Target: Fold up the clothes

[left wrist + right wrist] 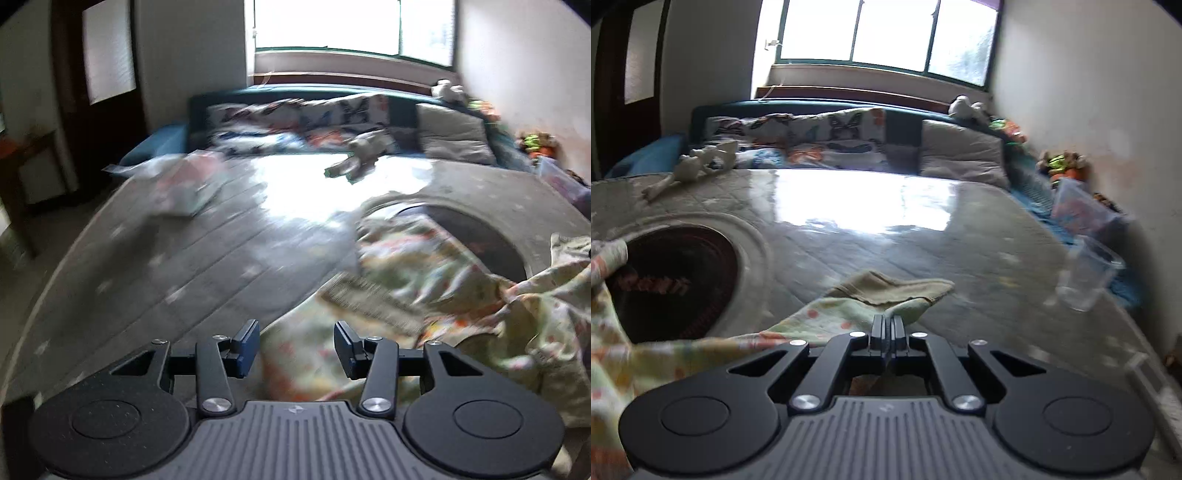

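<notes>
One patterned garment (424, 266) is seen crumpled on the bed (207, 258), toward its near right edge. Left claw (295, 349) is held parted over it, nothing pinched. Right claw (887, 332) is clamped on the garment's hem, angled downward.

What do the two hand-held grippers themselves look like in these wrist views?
Both match. The left hand-held gripper has a grey ribbed body with a small central logo, two round black discs at its sides, black linkage arms with silver screws, and dark blue finger pads. The right hand-held gripper has the same build. No cables, sleeves or hands show.
</notes>
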`<state>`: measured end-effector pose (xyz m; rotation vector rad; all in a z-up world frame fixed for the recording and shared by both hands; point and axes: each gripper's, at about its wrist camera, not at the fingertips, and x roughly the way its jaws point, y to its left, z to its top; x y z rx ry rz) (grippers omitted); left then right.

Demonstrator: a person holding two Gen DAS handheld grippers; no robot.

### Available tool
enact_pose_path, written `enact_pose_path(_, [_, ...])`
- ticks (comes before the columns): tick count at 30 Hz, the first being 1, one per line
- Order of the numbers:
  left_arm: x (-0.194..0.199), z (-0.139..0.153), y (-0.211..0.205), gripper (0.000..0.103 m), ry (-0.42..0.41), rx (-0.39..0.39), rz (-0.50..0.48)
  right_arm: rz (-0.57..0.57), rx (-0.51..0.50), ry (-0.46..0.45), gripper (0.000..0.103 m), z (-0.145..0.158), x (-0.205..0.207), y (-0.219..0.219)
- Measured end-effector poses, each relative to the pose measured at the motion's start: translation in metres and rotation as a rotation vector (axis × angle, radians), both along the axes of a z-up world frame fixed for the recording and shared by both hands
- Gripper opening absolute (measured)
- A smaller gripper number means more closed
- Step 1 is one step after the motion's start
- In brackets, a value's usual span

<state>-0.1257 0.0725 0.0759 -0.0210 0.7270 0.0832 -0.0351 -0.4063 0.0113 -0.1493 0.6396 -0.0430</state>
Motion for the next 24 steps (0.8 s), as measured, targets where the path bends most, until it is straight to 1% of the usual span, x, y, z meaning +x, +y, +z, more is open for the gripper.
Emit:
enact_pose_path(1, [0.007,0.0,-0.005,0.048,-0.005,0.0,-0.019,-0.019,-0.012,-0.001,0.002,0.002,-0.01,-0.006])
enact_pose_path(5, [0.038,-0.004,-0.024,0.048,0.002,0.004,-0.083,-0.059,-0.03,0.055,0.003,-0.004,-0.032,-0.022])
enact_pose_path(7, [0.053,-0.008,-0.035,0.047,0.013,0.017,-0.116,-0.069,-0.008,0.097,0.009,-0.007,-0.036,-0.031])
enact_pose_path(9, [0.066,-0.013,-0.047,0.047,0.025,0.026,-0.151,-0.082,0.002,0.111,0.009,-0.005,-0.04,-0.036])
enact_pose_path(11, [0.078,-0.019,-0.057,0.047,0.042,0.042,-0.174,-0.077,0.007,0.093,0.009,0.002,-0.044,-0.038])
enact_pose_path(13, [0.091,-0.028,-0.066,0.046,0.06,0.058,-0.191,-0.069,0.005,0.066,0.012,0.01,-0.048,-0.036])
enact_pose_path(16, [0.106,-0.041,-0.075,0.043,0.074,0.079,-0.218,-0.018,0.026,0.038,0.013,0.02,-0.048,-0.029])
enact_pose_path(19, [0.115,-0.048,-0.081,0.042,0.07,0.096,-0.251,0.055,0.051,0.04,0.013,0.023,-0.041,-0.015])
enact_pose_path(20, [0.117,-0.049,-0.083,0.038,0.069,0.1,-0.266,0.09,0.061,0.05,0.013,0.023,-0.036,-0.007])
enact_pose_path(21, [0.119,-0.05,-0.084,0.028,0.068,0.104,-0.281,0.129,0.071,0.061,0.013,0.023,-0.031,0.003])
enact_pose_path(22, [0.121,-0.051,-0.085,0.024,0.071,0.103,-0.291,0.153,0.078,0.068,0.013,0.022,-0.027,0.009])
enact_pose_path(23, [0.123,-0.052,-0.086,0.015,0.074,0.103,-0.301,0.192,0.083,0.078,0.013,0.021,-0.022,0.02])
enact_pose_path(24, [0.123,-0.052,-0.086,0.01,0.074,0.103,-0.302,0.229,0.086,0.085,0.013,0.019,-0.018,0.031])
